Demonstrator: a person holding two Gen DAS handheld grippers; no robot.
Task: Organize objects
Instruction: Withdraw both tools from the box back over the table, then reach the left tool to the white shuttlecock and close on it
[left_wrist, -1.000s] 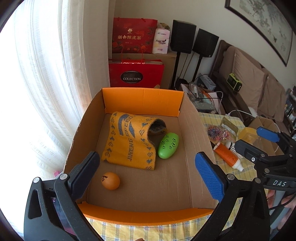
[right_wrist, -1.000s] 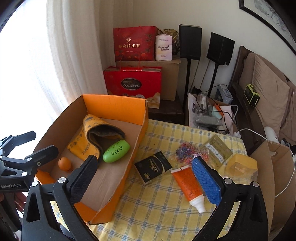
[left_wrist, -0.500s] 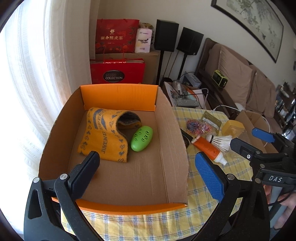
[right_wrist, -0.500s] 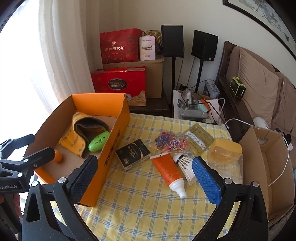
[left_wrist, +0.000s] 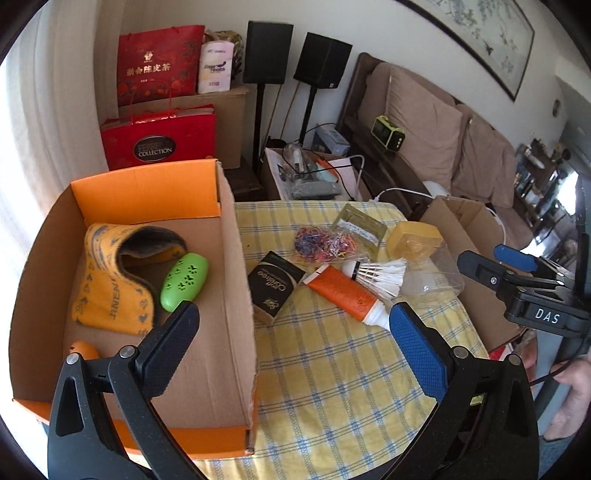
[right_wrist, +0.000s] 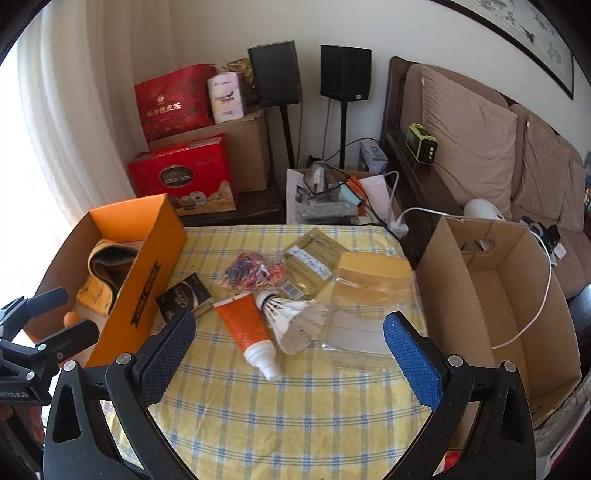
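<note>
Daylight poured in from the sheer white curtain (right_wrist: 74, 110) on the left, which was blown out to near white in both views. The yellow checked cloth-covered surface (right_wrist: 295, 406) was evenly and brightly lit, with only soft shadows under the objects. A clear plastic box (left_wrist: 436, 273) showed small glints. Both views were sharp at centre, strongly bowed by the fisheye lens, and darkened to black at the corners.

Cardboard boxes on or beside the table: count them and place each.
2. The orange-edged box sits on the table's left side, holding items. The plain brown box stands open at the table's right edge. Others may be out of view.
</note>
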